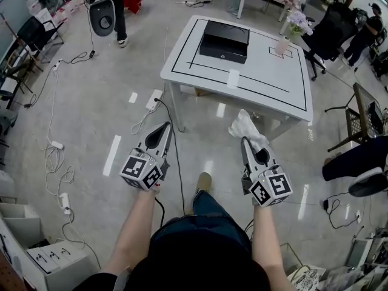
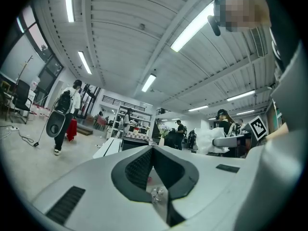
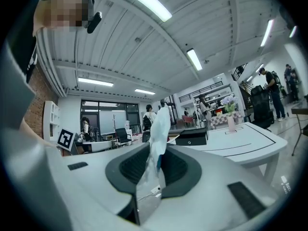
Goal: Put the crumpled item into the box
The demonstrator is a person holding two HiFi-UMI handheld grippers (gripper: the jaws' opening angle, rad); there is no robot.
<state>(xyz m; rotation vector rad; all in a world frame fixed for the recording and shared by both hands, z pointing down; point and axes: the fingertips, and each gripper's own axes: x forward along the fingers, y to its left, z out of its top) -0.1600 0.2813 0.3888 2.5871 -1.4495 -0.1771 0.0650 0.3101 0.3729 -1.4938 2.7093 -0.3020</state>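
Table (image 1: 267, 71) with black box (image 1: 224, 41); right gripper (image 1: 245, 140) tight on crumpled tissue (image 1: 245, 126), left gripper (image 1: 165, 128) closed.

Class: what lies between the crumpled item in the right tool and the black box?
In the head view: the near part of the white table, with black lines and a white slip short of the black box.

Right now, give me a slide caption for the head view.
Head view: right tongs grip a crumpled tissue, left tongs shut and empty, table with black box ahead.
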